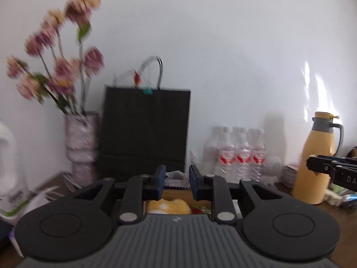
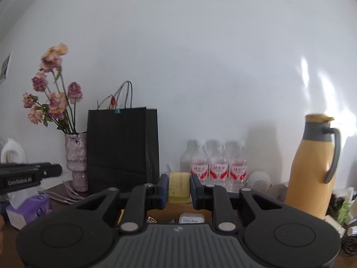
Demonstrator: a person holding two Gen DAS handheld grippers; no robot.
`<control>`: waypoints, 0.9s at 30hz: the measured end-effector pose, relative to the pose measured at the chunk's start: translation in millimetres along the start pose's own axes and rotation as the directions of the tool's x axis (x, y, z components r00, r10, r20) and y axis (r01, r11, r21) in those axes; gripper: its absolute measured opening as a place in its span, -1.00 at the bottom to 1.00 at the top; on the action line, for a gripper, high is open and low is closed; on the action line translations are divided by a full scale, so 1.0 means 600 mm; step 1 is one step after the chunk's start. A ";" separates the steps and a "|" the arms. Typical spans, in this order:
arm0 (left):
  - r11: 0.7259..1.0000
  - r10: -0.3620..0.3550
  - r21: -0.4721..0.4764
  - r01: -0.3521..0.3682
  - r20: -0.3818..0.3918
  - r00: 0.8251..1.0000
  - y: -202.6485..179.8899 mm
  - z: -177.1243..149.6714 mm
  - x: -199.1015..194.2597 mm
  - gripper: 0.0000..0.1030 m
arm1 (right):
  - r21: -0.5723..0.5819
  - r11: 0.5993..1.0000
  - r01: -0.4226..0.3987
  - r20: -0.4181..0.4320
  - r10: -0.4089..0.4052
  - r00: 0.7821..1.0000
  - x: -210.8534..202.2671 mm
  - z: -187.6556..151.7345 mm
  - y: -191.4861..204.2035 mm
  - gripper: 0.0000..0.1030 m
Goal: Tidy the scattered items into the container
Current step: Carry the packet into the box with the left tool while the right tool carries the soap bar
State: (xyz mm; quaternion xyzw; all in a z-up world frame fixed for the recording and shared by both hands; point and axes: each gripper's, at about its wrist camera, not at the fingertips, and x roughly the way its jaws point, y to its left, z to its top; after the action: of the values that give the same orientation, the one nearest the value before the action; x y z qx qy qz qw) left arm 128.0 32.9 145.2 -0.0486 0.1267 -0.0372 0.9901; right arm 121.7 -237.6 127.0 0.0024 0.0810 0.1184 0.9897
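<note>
My left gripper (image 1: 177, 179) is open and empty, held above a wooden container (image 1: 174, 194). Below its fingers lie a yellow plush item (image 1: 168, 206) and a small red item (image 1: 197, 210) in the container. My right gripper (image 2: 178, 186) is shut on a pale yellow sponge-like block (image 2: 178, 186), held upright above the container (image 2: 165, 214), where a white packet (image 2: 191, 218) and other small items show. The right gripper also shows at the right edge of the left wrist view (image 1: 312, 164); the left gripper shows at the left edge of the right wrist view (image 2: 55, 170).
Along the wall stand a vase of dried flowers (image 2: 75, 163), a black paper bag (image 2: 122, 149), three water bottles (image 2: 218, 167), a white round speaker (image 2: 260, 181) and a yellow thermos jug (image 2: 312, 167). A purple tissue pack (image 2: 29, 210) lies left; clutter lies far right.
</note>
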 end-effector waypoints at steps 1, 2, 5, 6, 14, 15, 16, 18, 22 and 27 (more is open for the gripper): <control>1.000 -0.017 -0.012 0.017 -0.072 0.997 0.005 0.024 0.021 -0.54 | 0.010 1.000 -0.011 -0.048 0.012 0.999 0.017 0.026 -0.013 -0.62; 1.000 -0.019 -0.023 0.016 -0.141 0.990 0.010 0.048 0.042 -0.54 | 0.002 1.000 -0.017 -0.106 0.017 0.994 0.035 0.053 -0.022 -0.62; 0.998 -0.055 -0.057 0.037 -0.337 0.940 0.021 0.102 0.095 -0.54 | 0.027 0.999 -0.036 -0.295 0.043 0.955 0.094 0.129 -0.051 -0.63; 0.995 -0.076 -0.082 0.047 -0.393 0.917 0.025 0.112 0.112 -0.54 | 0.059 0.996 -0.063 -0.380 0.081 0.921 0.119 0.148 -0.060 -0.63; 0.997 -0.053 0.003 0.077 -0.694 0.718 0.015 0.067 0.226 -0.55 | 0.002 0.997 -0.080 -0.759 0.054 0.649 0.268 0.091 -0.034 -0.63; 0.996 -0.059 0.003 0.088 -0.717 0.695 0.018 0.054 0.236 -0.55 | -0.023 0.997 -0.077 -0.770 0.031 0.637 0.280 0.077 -0.029 -0.63; 0.996 -0.065 -0.006 0.091 -0.743 0.666 0.022 0.040 0.246 -0.55 | -0.003 0.998 -0.069 -0.788 0.041 0.614 0.291 0.063 -0.028 -0.63; 0.997 -0.058 -0.015 0.076 -0.786 0.616 0.032 0.014 0.266 -0.55 | 0.043 0.997 -0.068 -0.818 0.074 0.571 0.315 0.035 -0.027 -0.63; 0.999 -0.045 -0.026 0.042 -0.828 0.558 0.042 -0.030 0.289 -0.55 | 0.098 0.994 -0.048 -0.874 0.109 0.473 0.351 -0.020 -0.017 -0.63; 0.999 -0.037 -0.032 0.019 -0.858 0.513 0.044 -0.072 0.309 -0.55 | 0.172 0.985 -0.028 -0.899 0.168 0.405 0.373 -0.084 -0.009 -0.63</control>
State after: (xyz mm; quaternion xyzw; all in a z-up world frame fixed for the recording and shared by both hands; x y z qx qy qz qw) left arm 297.4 39.4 55.3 -0.0350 0.5981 -0.0712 0.7975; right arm 329.3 -191.4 41.6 0.0067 0.6121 0.1529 0.7759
